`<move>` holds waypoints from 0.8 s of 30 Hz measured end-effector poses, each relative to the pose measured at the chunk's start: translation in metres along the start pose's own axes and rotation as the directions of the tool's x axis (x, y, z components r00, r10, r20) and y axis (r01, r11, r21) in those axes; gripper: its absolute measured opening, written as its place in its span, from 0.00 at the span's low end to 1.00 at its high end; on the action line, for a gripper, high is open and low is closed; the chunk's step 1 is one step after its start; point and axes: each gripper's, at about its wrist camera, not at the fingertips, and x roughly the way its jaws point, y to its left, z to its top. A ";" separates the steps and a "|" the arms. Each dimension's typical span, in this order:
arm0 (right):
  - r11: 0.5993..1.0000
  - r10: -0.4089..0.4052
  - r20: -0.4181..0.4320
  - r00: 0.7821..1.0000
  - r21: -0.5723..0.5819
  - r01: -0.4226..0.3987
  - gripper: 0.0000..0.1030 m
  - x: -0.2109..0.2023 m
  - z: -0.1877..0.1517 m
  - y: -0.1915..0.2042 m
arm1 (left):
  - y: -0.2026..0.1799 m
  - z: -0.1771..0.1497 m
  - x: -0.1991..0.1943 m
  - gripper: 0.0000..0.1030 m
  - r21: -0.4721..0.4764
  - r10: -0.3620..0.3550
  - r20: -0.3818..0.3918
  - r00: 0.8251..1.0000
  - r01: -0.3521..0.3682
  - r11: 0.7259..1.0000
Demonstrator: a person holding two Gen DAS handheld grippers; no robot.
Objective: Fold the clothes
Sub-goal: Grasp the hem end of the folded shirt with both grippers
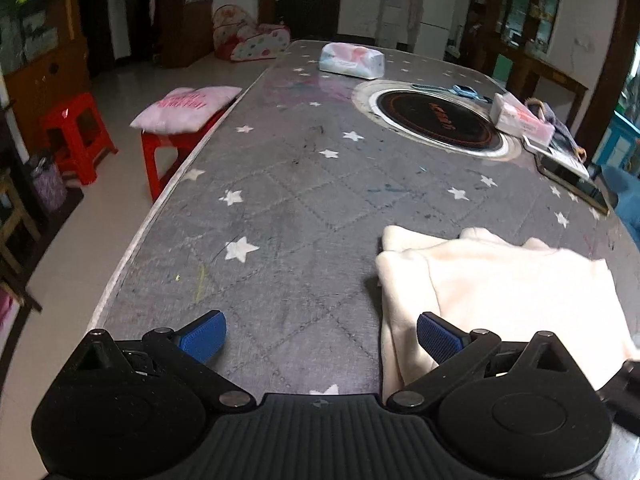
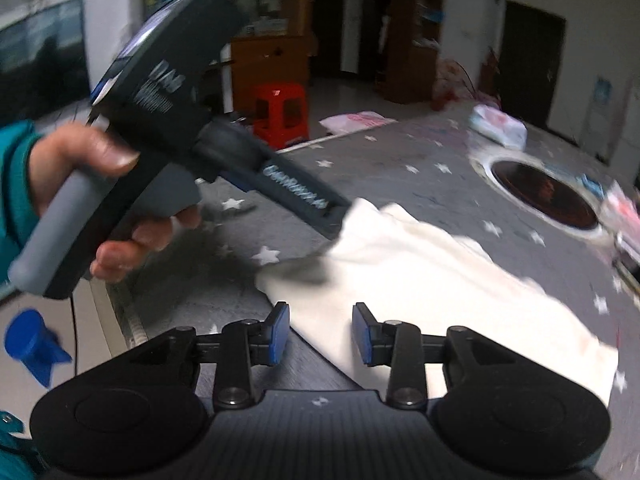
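The table cover (image 1: 304,200) is grey with a quilted diamond pattern and scattered white stars. The garment (image 1: 500,292) at the near right is cream white and plain. Both the left gripper (image 1: 322,338) and the right gripper (image 2: 320,330) are black with blue ribbed pads (image 1: 204,334). Set in the far part of the table, the round hob (image 1: 434,122) is black with orange rings and a silver rim. To the left, the stools (image 1: 78,132) are red, and the cushion (image 1: 186,108) is pink with darker pink lettering. The sleeve (image 2: 16,176) in the right wrist view is teal.
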 end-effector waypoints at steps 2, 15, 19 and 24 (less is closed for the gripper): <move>0.999 -0.007 -0.003 1.000 -0.045 0.007 0.33 0.006 0.002 0.009 | 0.004 0.000 -0.001 1.00 -0.024 -0.007 -0.008 1.000 0.006 1.000; 0.963 -0.118 0.012 0.993 -0.243 0.117 0.16 0.036 0.002 0.050 | 0.020 -0.003 0.003 1.00 -0.231 -0.184 -0.063 0.981 0.165 0.959; 0.982 -0.091 0.038 0.995 -0.163 0.096 0.09 0.027 0.006 0.039 | 0.022 -0.006 0.008 1.00 -0.303 -0.233 -0.073 0.970 0.201 0.931; 0.999 -0.028 0.073 0.997 -0.034 0.031 0.08 0.007 0.010 0.017 | 0.018 -0.004 0.011 0.99 -0.380 -0.293 -0.051 0.955 0.253 0.890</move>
